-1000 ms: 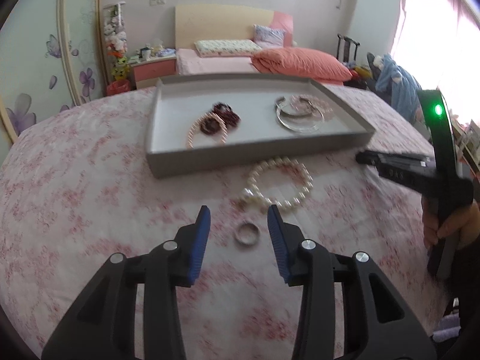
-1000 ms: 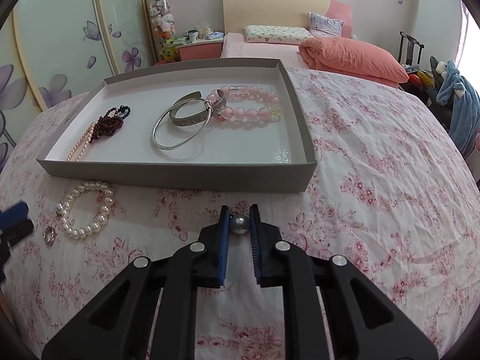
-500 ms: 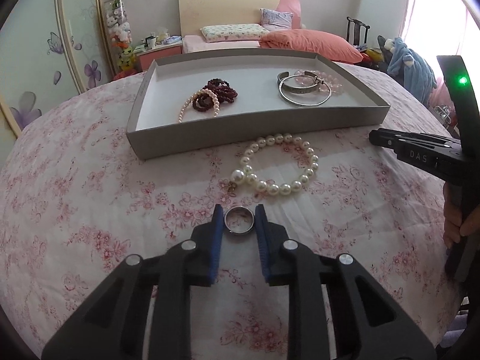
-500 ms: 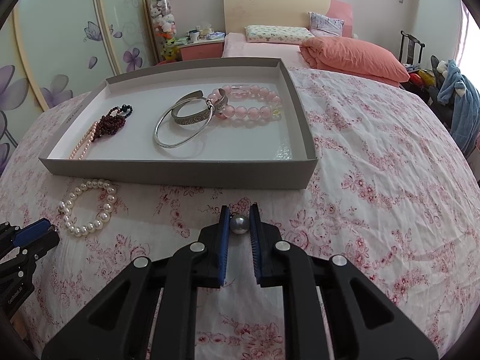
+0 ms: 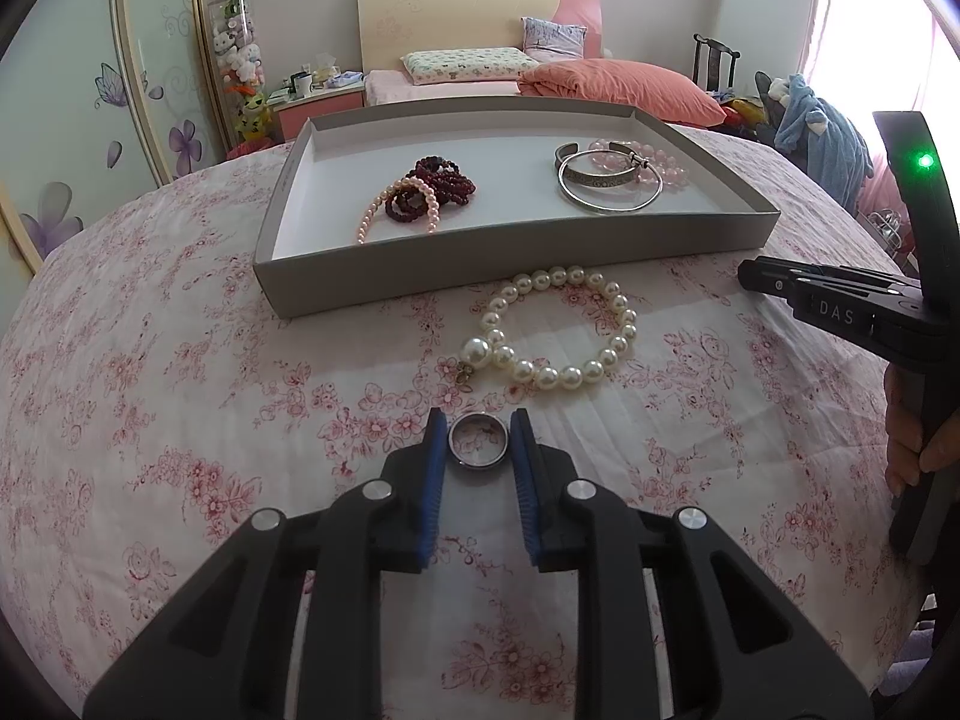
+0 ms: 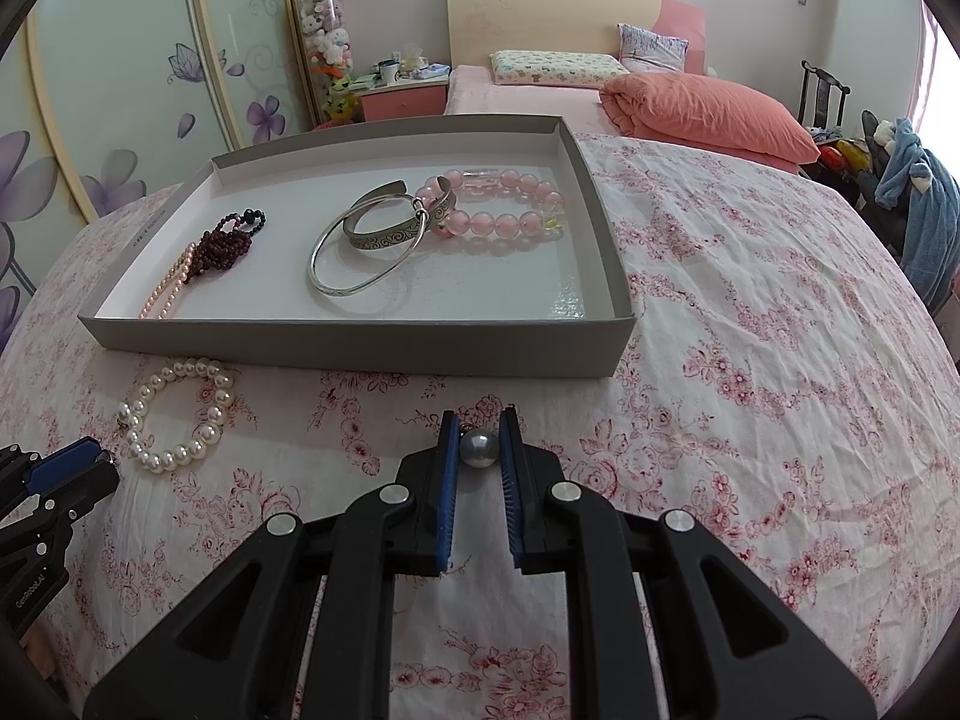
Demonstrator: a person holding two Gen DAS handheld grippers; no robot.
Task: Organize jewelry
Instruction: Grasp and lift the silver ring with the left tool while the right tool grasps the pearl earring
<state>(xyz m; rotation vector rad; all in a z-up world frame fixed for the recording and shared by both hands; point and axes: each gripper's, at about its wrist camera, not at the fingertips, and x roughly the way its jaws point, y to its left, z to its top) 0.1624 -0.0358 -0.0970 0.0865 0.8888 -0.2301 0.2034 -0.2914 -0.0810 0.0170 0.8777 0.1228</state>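
My left gripper [image 5: 479,432] is shut on a silver ring [image 5: 478,441] and holds it just above the flowered cloth. My right gripper [image 6: 478,429] is shut on a grey pearl bead [image 6: 478,448]. A white pearl bracelet [image 5: 555,324] lies on the cloth in front of the grey tray [image 5: 480,261]; it also shows in the right wrist view [image 6: 180,414]. In the tray [image 6: 360,348] lie silver bangles [image 6: 372,246], a pink bead bracelet [image 6: 504,204], dark red beads [image 6: 222,243] and a thin pink pearl strand [image 6: 165,291].
The table has a pink flowered cloth [image 5: 150,390]. The right gripper's body [image 5: 852,312] reaches in from the right of the left wrist view; the left gripper's tip [image 6: 54,468] shows at the left of the right wrist view. A bed [image 6: 600,90] stands behind.
My left gripper closed on the silver ring and lifted it slightly off the cloth. My right gripper stayed shut on the bead and hardly moved.
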